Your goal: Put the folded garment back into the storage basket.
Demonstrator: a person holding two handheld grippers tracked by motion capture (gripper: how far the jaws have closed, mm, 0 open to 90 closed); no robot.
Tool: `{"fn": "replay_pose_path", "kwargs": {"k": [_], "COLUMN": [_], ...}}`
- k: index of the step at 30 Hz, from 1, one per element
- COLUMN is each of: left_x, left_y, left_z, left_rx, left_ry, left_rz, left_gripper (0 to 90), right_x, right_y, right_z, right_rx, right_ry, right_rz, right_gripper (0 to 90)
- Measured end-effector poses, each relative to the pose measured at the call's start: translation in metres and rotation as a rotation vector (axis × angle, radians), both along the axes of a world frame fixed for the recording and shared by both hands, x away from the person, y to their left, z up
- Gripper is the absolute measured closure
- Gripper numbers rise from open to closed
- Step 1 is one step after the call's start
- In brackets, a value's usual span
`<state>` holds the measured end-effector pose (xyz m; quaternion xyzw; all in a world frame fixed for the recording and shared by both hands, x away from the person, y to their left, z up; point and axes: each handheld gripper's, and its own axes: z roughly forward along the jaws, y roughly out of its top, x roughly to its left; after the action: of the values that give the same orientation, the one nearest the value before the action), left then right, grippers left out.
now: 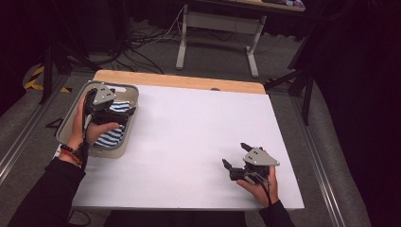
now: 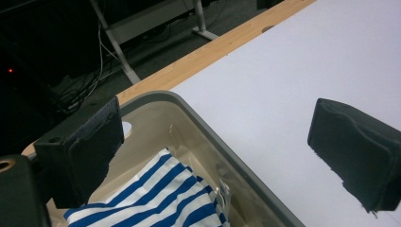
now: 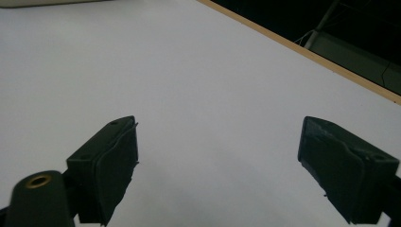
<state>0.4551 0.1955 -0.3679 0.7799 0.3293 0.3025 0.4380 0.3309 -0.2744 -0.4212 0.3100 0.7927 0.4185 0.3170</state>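
Black foam pads face each other with a wide gap on the left gripper (image 1: 124,115), nothing between them; in the left gripper view one pad (image 2: 94,146) hangs over the bin's inside and the other stands out over the white table top (image 2: 293,71), so the jaws straddle the bin's near wall. The gripper sits over the grey plastic bin (image 1: 67,124) at the table's left edge, its jaws pointing out to the right across the rim.

Directly under and just behind those pads lies the blue-and-white striped cloth (image 2: 156,196), folded or bunched on the bin floor. In the high view the cloth (image 1: 112,138) runs lengthwise along the bin, from the person's side toward the far end, and the stripes cross that long line. Which end is a hem or collar I cannot tell. I cannot tell either whether the pads touch the fabric.

So the cloth lies below the left gripper and a little back toward the hand, and I would judge that any further handling means tipping the jaws down into the bin rather than reaching outward.

The right gripper (image 1: 235,155) rests well apart, low on the table's right side, jaws spread on nothing, pointing left and away across bare white surface. The left hand is plainly the nearer one.
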Motion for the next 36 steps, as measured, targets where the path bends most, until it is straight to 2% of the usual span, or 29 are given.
{"fn": "replay_pose_path", "kwargs": {"k": [2,7,9,23,36], "left_x": [-0.001,-0.004,-0.005,-0.013,-0.027], "left_y": [-0.001,-0.004,-0.005,-0.014,-0.026], "left_z": [0.001,0.001,0.002,0.005,0.015], "left_rx": [0.007,-0.009,0.000,-0.031,-0.050], "left_ry": [-0.007,-0.009,-0.014,-0.033,-0.077], "left_rz": [-0.003,-0.014,-0.012,-0.048,-0.096], "left_gripper": [5.5,5.9,5.9,5.9,5.5], "right_x": [0.000,0.000,0.000,-0.001,-0.003], "right_y": [0.000,0.000,0.001,0.001,0.001], "right_z": [0.000,0.000,0.000,0.001,0.003], "right_rx": [0.001,0.003,-0.001,0.004,0.008], "right_ry": [-0.002,-0.002,-0.003,-0.004,-0.015], "right_rz": [-0.002,-0.002,-0.001,0.000,0.004], "right_gripper": [13.6,13.6,13.6,13.6,13.6]}}
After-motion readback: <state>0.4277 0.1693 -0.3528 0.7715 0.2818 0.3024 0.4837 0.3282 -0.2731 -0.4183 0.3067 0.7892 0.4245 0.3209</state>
